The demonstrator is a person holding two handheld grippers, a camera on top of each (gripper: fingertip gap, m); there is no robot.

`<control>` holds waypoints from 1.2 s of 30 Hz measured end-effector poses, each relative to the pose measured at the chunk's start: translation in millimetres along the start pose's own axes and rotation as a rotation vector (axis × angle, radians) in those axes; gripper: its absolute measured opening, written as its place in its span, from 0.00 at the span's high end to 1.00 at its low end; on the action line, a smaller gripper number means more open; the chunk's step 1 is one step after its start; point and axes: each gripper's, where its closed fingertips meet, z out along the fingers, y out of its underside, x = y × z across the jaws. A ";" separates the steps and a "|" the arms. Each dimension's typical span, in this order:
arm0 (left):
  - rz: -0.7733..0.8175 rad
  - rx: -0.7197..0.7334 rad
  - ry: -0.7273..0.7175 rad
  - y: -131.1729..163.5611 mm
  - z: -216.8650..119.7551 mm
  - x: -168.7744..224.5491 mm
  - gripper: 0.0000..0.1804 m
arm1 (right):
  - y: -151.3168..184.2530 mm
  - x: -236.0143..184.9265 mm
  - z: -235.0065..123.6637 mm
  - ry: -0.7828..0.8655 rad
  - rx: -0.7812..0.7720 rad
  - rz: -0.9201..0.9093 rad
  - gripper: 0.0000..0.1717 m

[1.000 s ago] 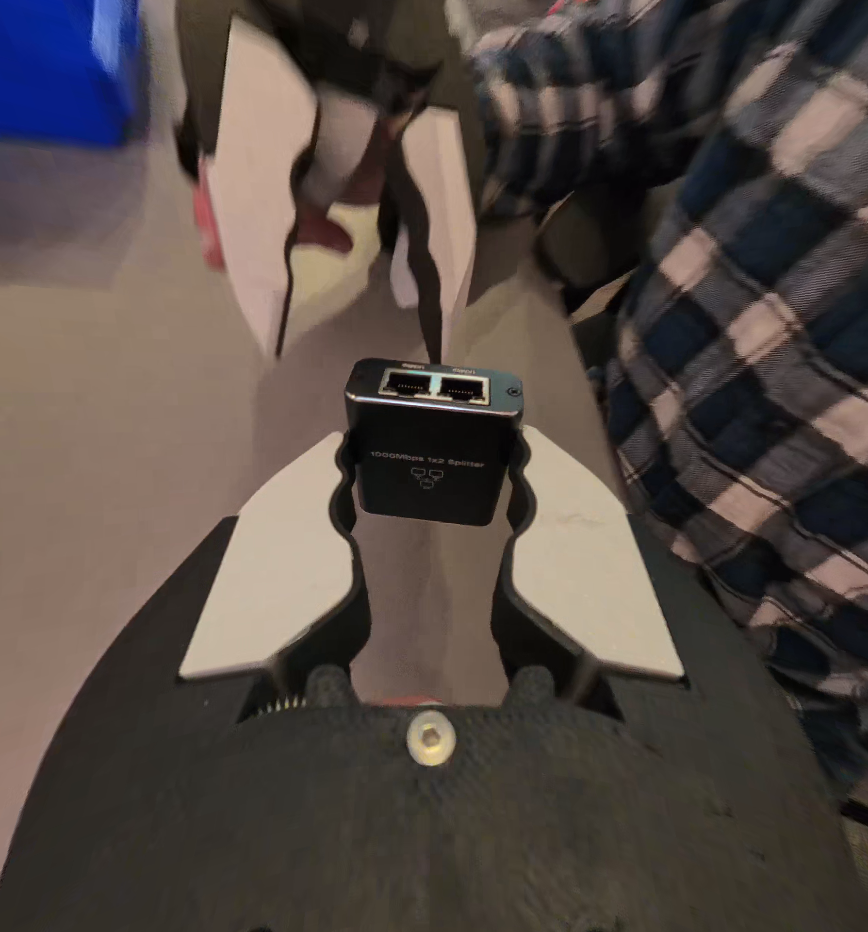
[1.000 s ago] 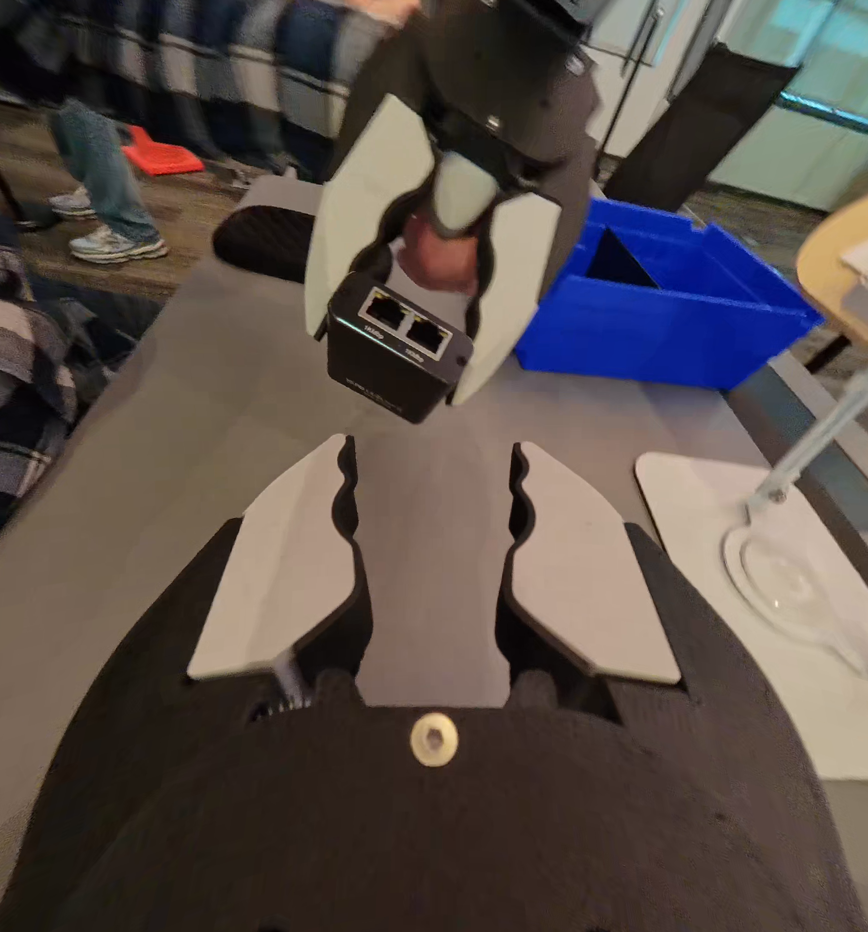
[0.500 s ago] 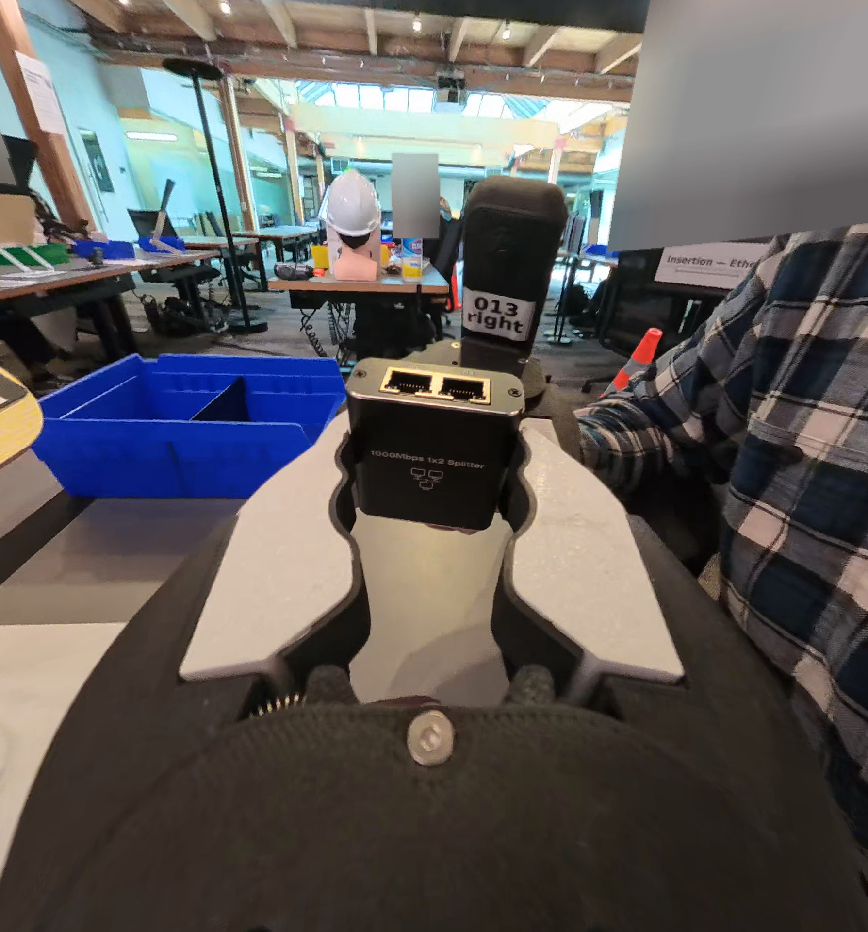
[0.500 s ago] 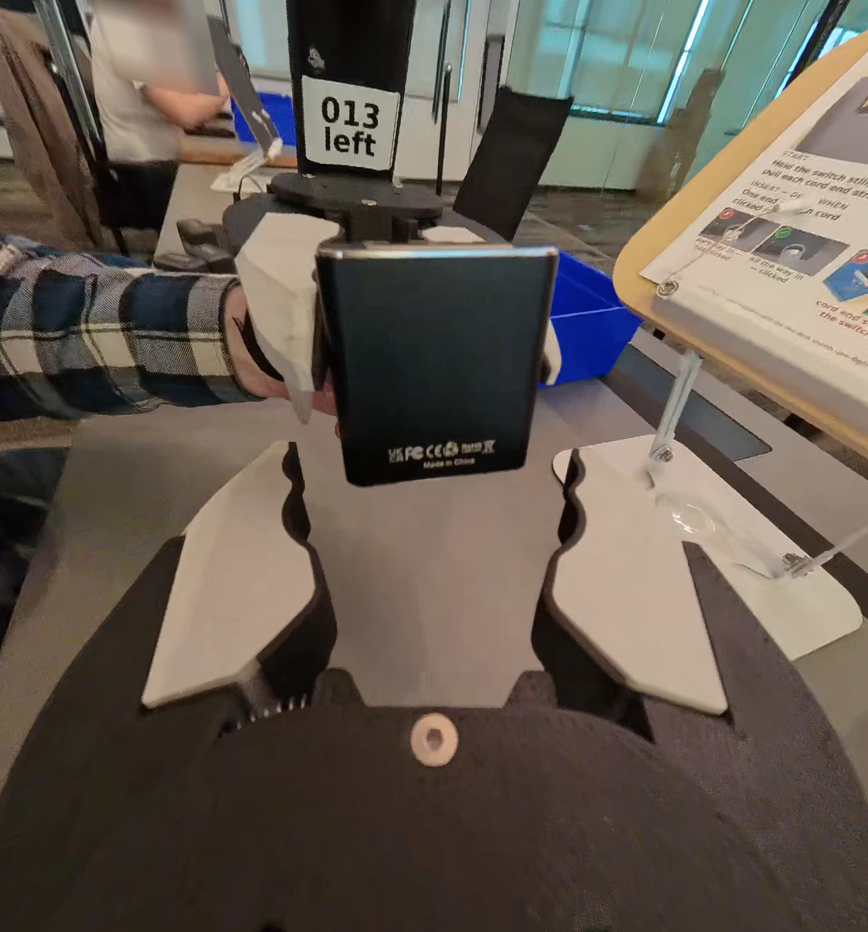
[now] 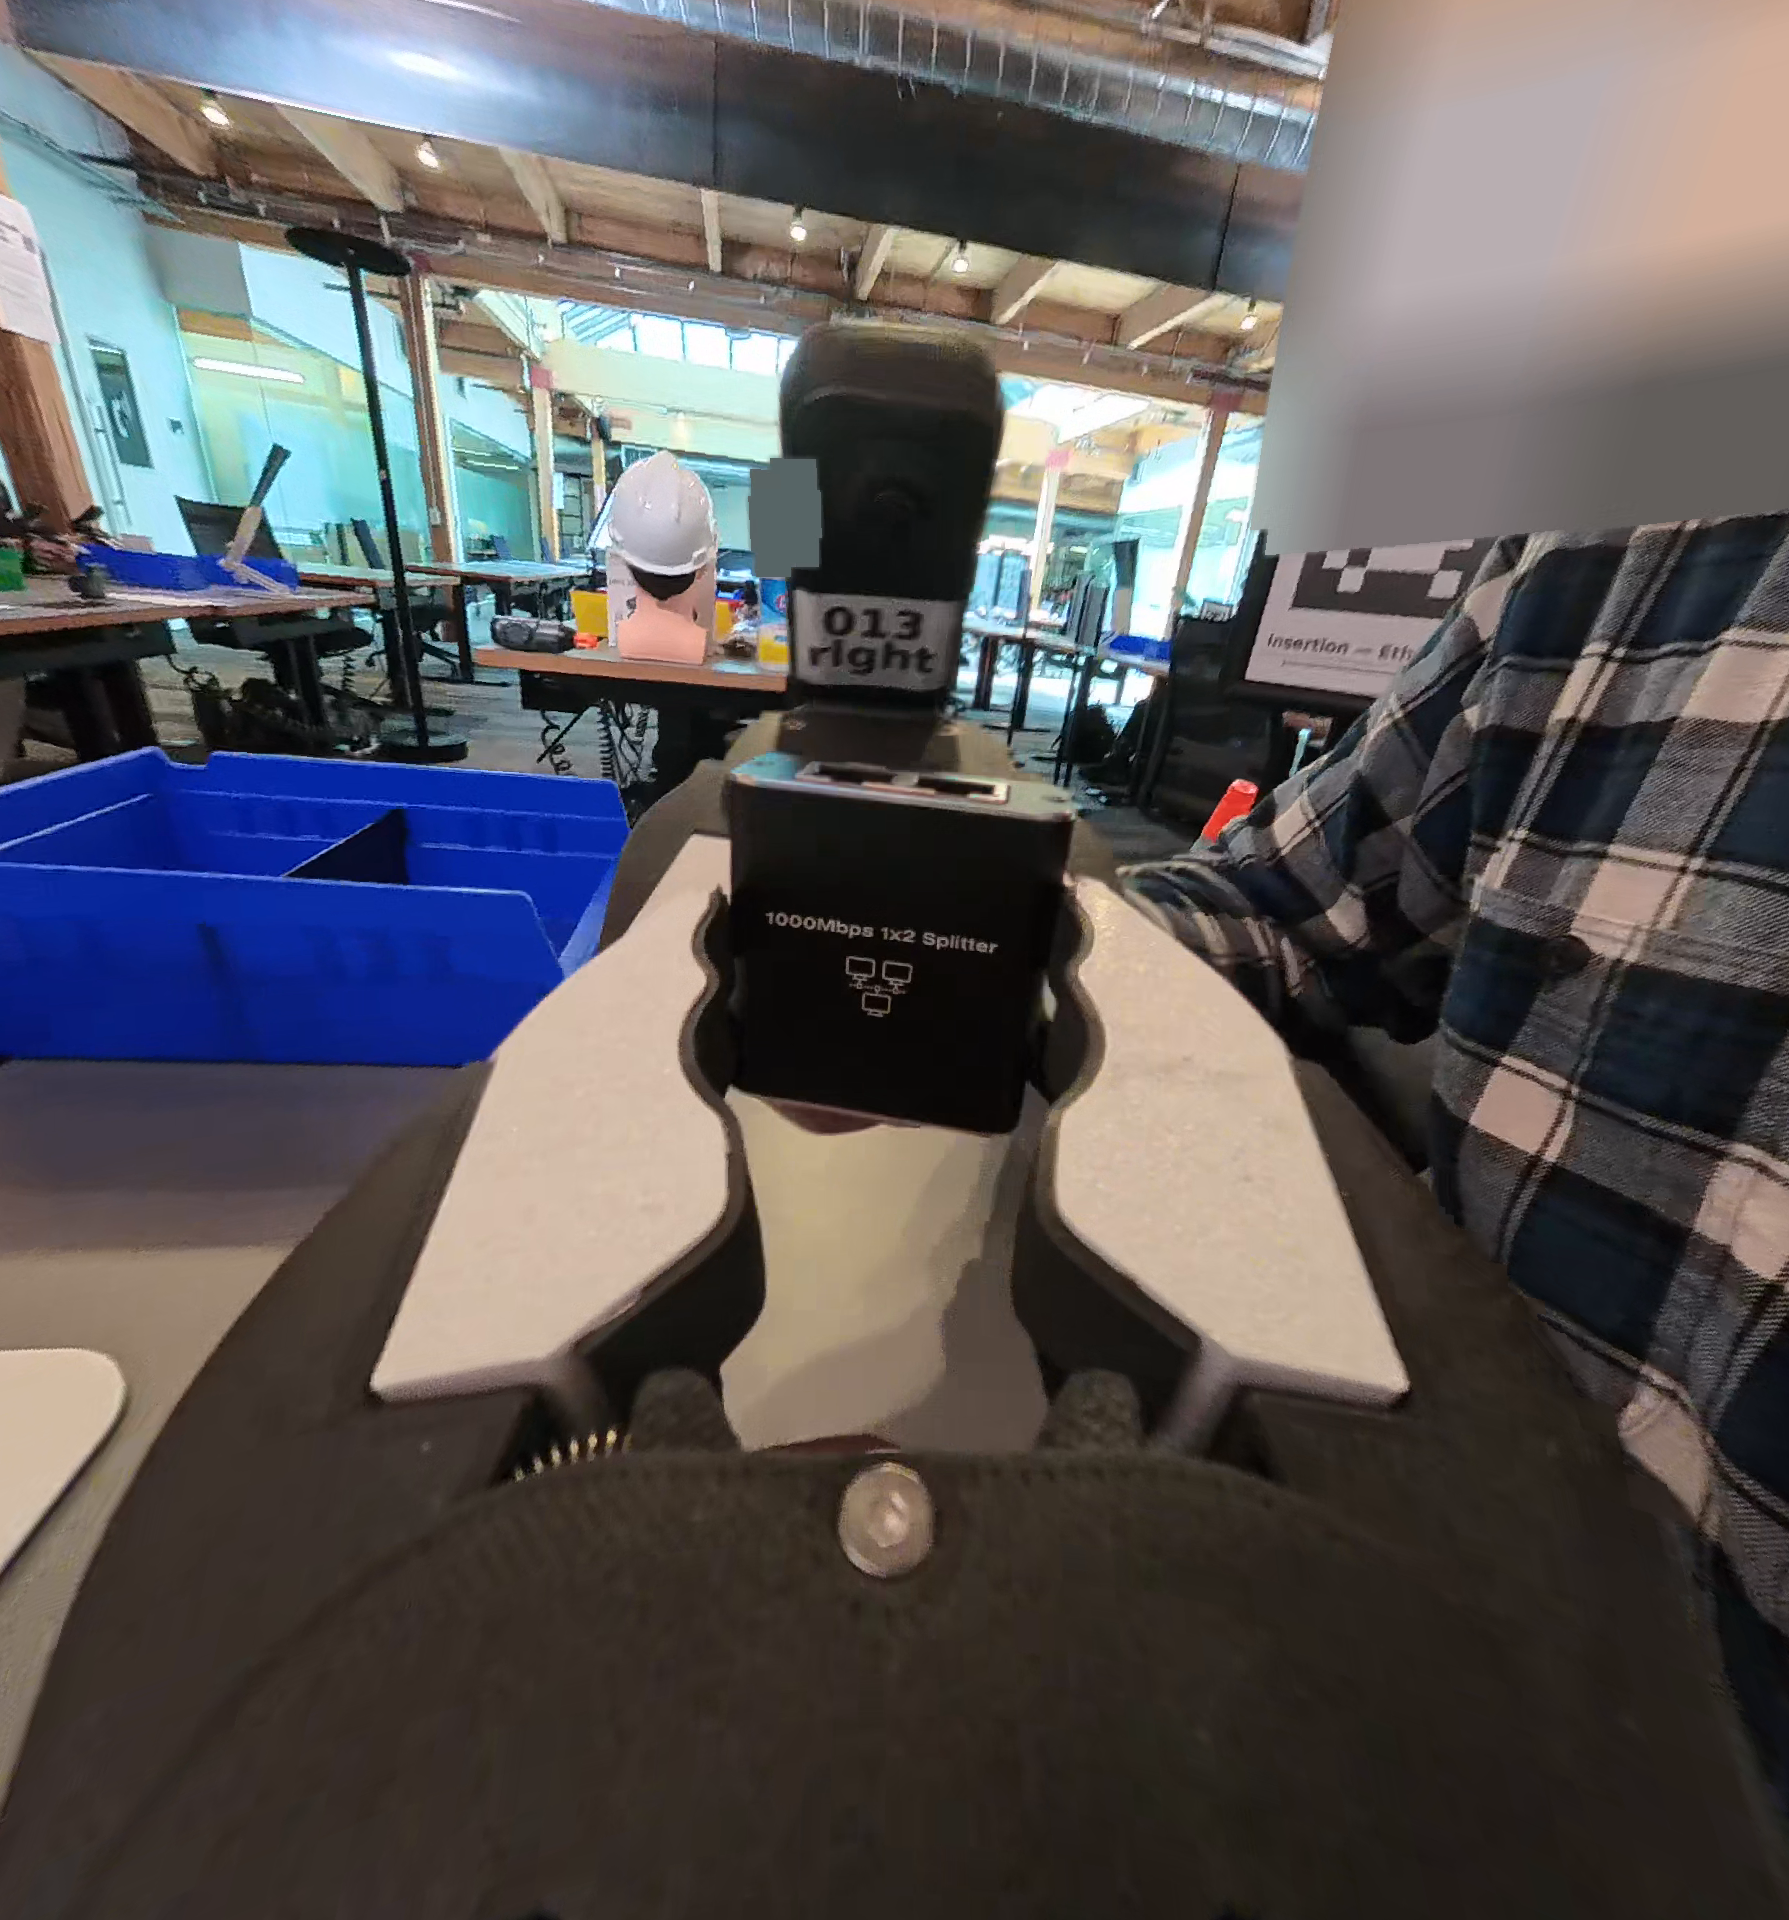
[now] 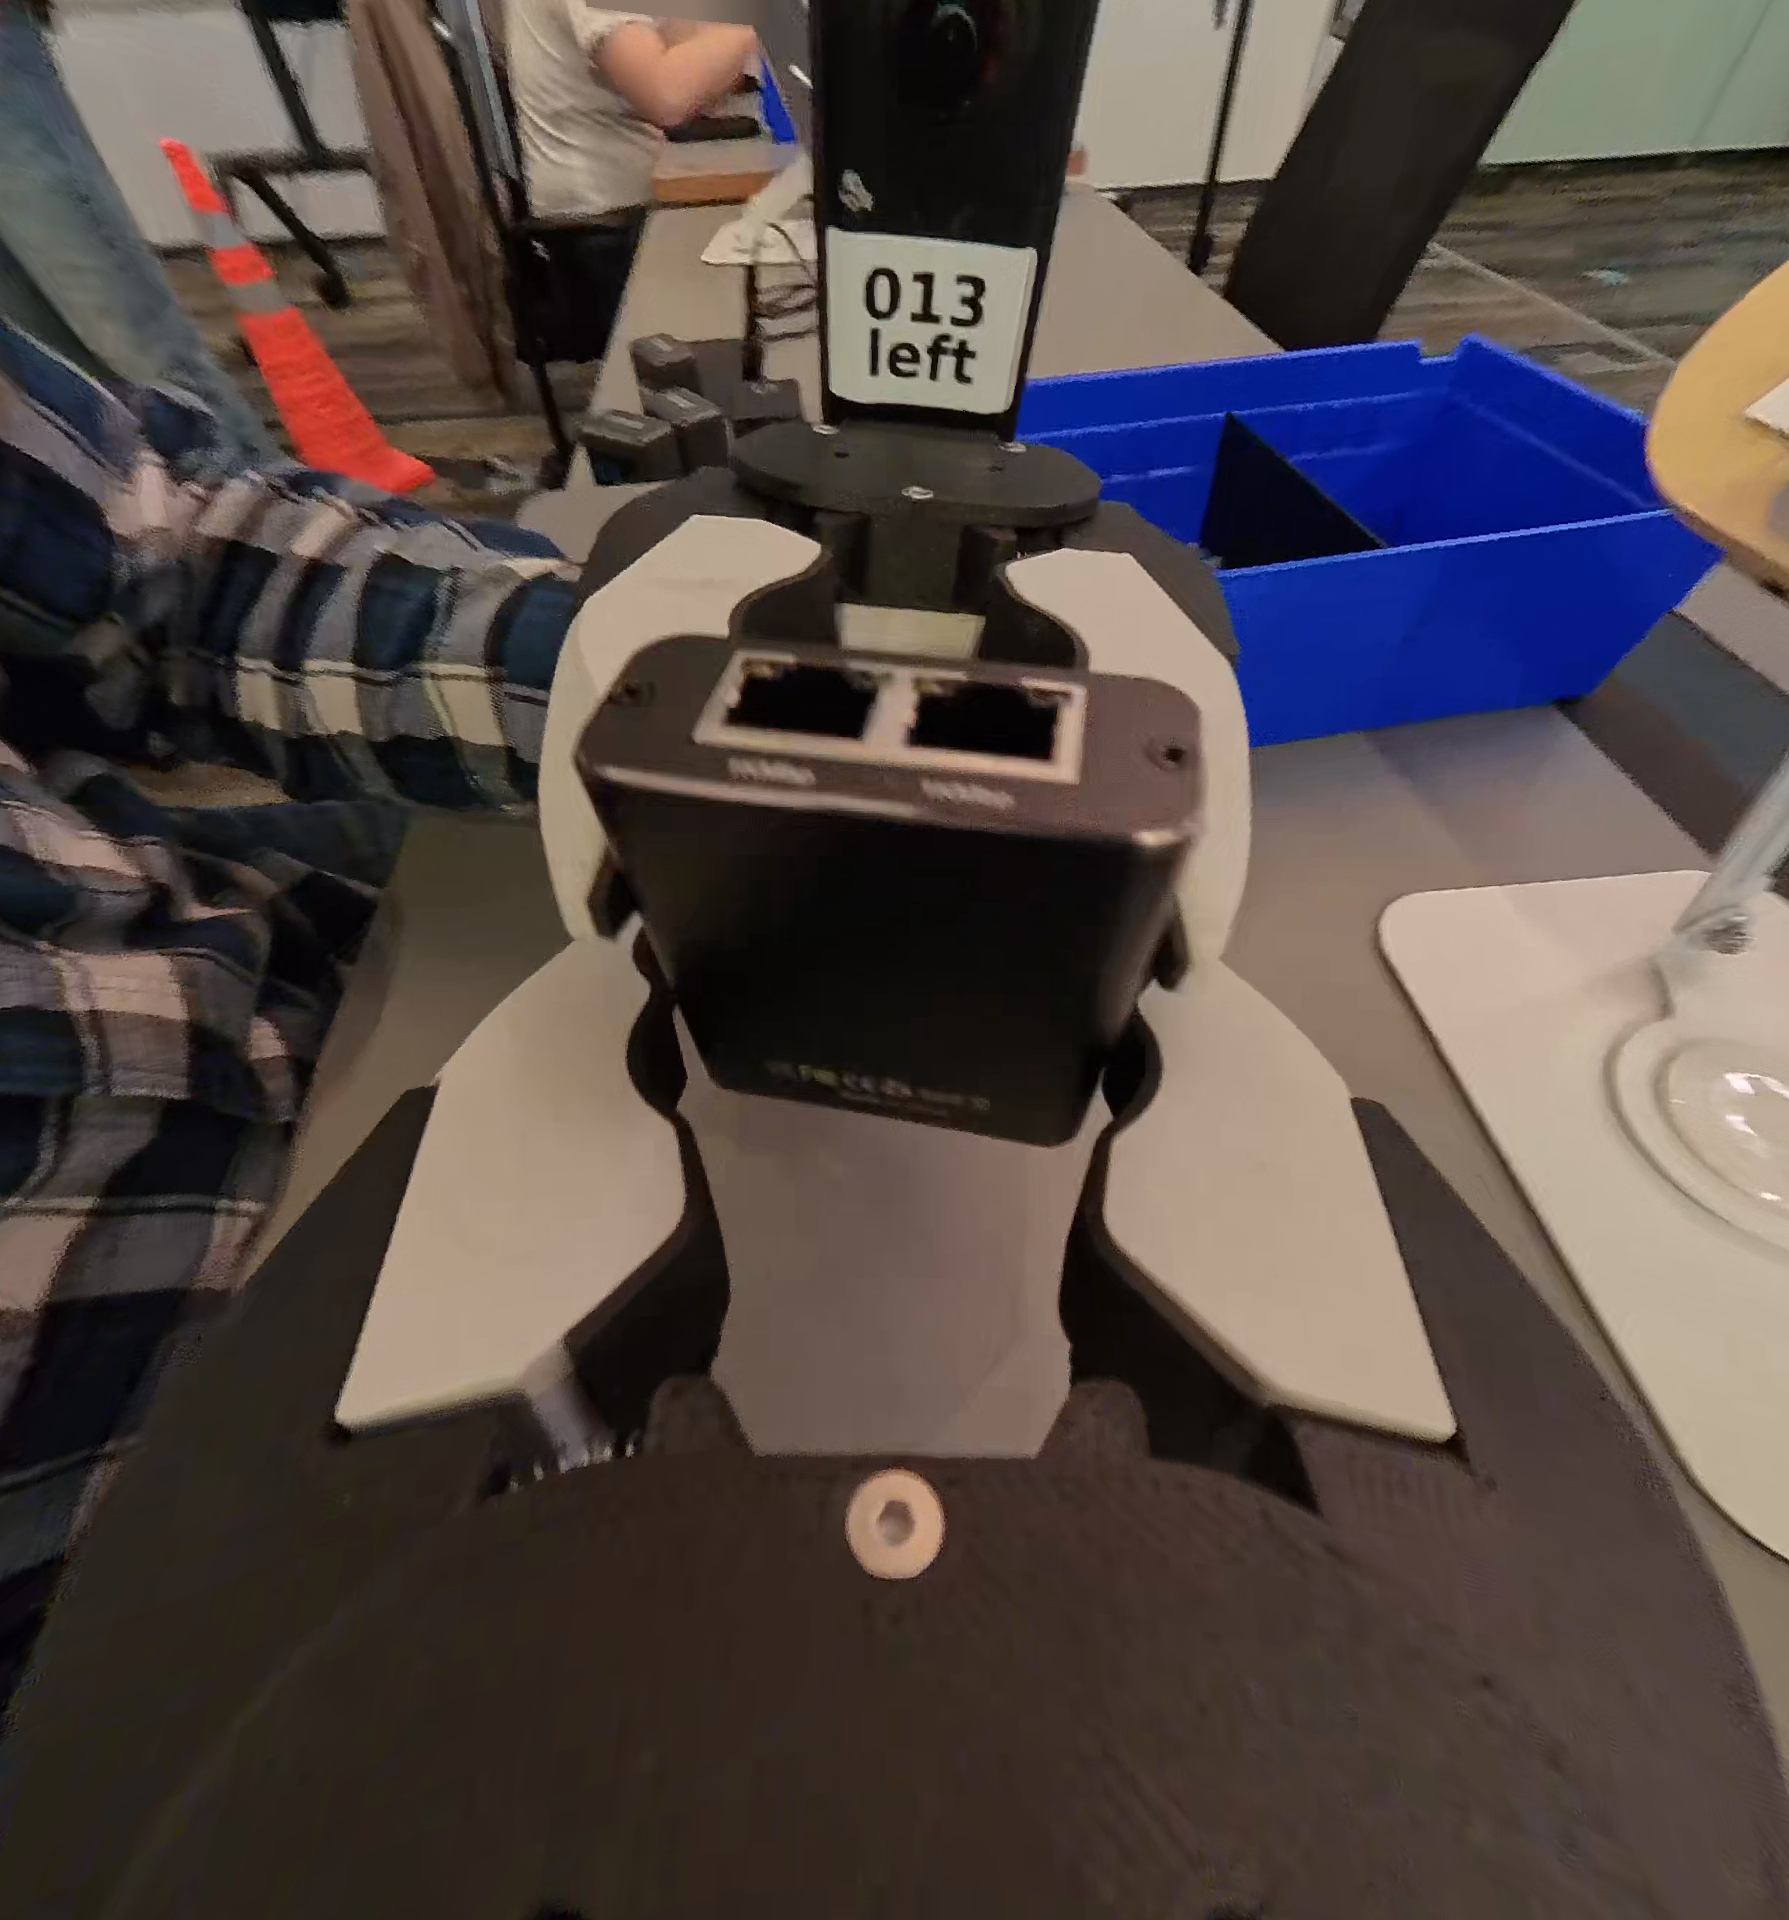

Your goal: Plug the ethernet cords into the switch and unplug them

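Observation:
My left gripper (image 5: 890, 935) is shut on a black two-port ethernet switch (image 5: 885, 987), its pads pressed on the switch's two sides, ports facing up and away. In the right wrist view the same switch (image 6: 890, 914) sits between the left gripper's white fingers (image 6: 599, 769), both ports empty and facing the camera. My right gripper (image 6: 895, 1013) is open, its fingertips on either side of the switch's lower end with a small gap on each side. The right gripper's black camera post (image 5: 874, 499) rises just behind the switch. No ethernet cord is in view.
A blue divided bin (image 6: 1441, 582) stands on the grey table (image 6: 1389, 810), also showing in the left wrist view (image 5: 225, 935). A white stand base (image 6: 1596, 1195) with a clear arm lies at the right. A plaid sleeve (image 5: 1596, 935) fills the side. The left gripper's tips are roughly 6 cm from the right gripper's.
Both grippers swung up to face each other. The right gripper opened wide, closed partly and moved in around the switch's lower end. The left kept its grip on the switch.

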 end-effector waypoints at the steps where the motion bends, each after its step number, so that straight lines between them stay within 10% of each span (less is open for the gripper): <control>1: -0.016 0.022 -0.002 -1.2 -0.3 -0.8 0.68 | -0.4 -0.6 -1.1 -0.033 0.014 0.023 0.53; 16: -0.072 0.113 0.049 -0.3 -0.2 -3.0 0.68 | 5.8 0.3 -10.2 -0.159 0.008 0.063 0.55; 22: -0.069 0.092 0.184 -4.7 0.3 3.8 0.68 | -8.9 -7.9 -26.8 -0.394 0.134 0.300 0.44; 36: 0.189 -0.048 0.244 -15.7 15.6 14.5 0.68 | -15.8 -12.3 -70.1 -0.724 0.441 0.762 0.61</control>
